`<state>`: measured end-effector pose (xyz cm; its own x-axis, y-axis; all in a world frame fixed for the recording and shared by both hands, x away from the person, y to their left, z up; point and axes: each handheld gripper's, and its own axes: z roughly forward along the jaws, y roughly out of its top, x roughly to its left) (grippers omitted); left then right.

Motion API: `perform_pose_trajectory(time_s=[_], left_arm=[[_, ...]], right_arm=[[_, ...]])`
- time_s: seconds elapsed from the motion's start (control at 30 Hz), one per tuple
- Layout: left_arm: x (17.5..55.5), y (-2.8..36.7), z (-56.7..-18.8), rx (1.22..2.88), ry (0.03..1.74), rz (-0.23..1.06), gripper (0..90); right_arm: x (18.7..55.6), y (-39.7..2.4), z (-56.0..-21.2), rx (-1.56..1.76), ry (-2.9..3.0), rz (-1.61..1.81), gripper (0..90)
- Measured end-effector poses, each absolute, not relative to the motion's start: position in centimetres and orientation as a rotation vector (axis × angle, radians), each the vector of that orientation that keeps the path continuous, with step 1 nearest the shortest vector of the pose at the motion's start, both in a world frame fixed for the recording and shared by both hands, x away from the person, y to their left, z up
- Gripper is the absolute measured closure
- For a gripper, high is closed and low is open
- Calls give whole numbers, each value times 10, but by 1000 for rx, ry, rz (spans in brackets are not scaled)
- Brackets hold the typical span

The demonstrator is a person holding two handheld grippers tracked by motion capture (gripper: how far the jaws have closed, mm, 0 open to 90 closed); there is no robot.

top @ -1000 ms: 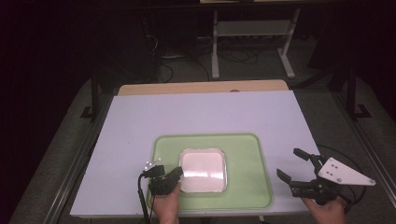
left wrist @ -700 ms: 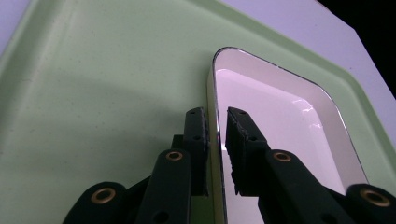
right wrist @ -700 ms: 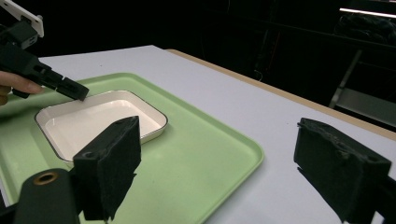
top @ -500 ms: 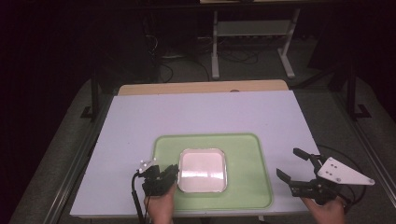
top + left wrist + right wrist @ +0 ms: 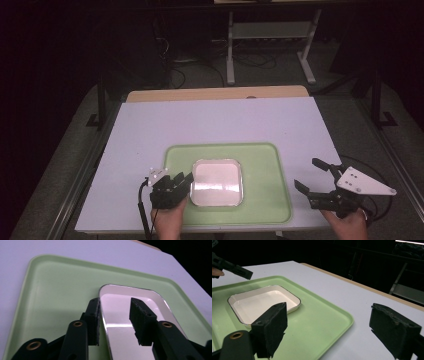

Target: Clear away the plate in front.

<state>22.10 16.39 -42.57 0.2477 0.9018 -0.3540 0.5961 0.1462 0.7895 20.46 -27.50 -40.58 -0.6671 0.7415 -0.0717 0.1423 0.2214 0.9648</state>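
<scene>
On the pale table [image 5: 210, 125] in a dark room, the white square dish [image 5: 217, 182] sits mid-frame on the green tray [image 5: 260, 165]; my left gripper [image 5: 113, 315], jaws parted astride its rim, should clench squarely, my right gripper [image 5: 312, 176] spread wide lower right.

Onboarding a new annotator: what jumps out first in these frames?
A pale green tray sits on the white table, near its front edge, with a shallow white square dish in its middle. The left hand-held gripper has its open jaws astride the dish's near-left rim. The right hand-held gripper hangs wide open, off the tray's right edge.
</scene>
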Motion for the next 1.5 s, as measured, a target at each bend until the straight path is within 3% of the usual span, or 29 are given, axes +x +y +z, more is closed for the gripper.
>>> perform_pose_trajectory(time_s=[0.3,0.77,1.5], left_arm=[[218,160,-419,1688,1271,409,487],[220,162,-412,1749,1130,391,365],[218,171,-402,1813,966,424,256]], right_arm=[[206,-274,-407,818,1977,1465,139],[207,-271,-409,823,1990,1454,139],[209,-270,-412,831,2004,1439,139]])
